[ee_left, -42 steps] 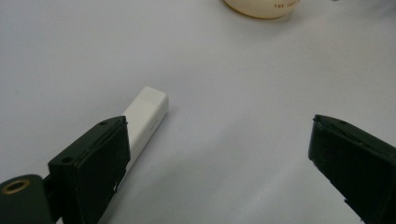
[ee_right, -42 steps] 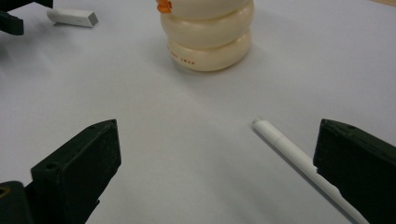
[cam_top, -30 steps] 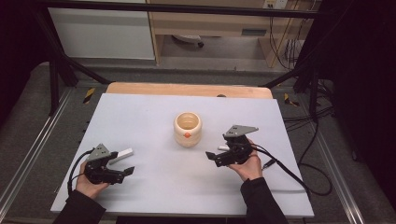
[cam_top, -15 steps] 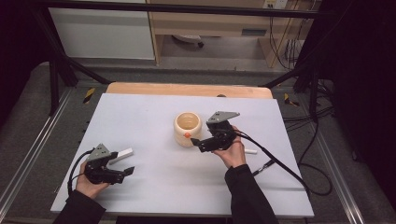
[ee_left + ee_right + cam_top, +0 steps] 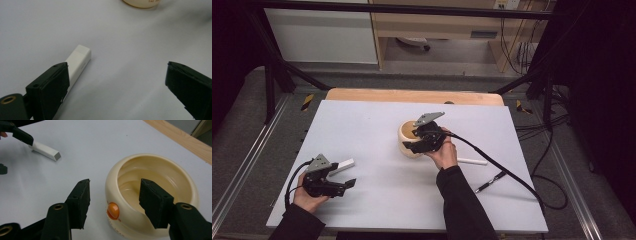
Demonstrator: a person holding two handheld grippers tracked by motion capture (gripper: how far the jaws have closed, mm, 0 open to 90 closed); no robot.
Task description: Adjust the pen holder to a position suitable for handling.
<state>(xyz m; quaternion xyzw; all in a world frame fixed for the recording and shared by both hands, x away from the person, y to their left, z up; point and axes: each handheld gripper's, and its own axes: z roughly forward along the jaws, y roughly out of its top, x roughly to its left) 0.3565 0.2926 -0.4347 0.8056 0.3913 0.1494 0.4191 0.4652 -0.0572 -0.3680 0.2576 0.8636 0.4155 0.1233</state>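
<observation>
Right gripper has moved in from the right, now straddling the near wall of the cream bowl mid-surface, fingers released, probably lining up a rim grasp. Left gripper is idling, fingers released, beside the white block.

A bowl sits mid-table. A block lies to its left and nearer. A stick and a pen lie to its right.
</observation>
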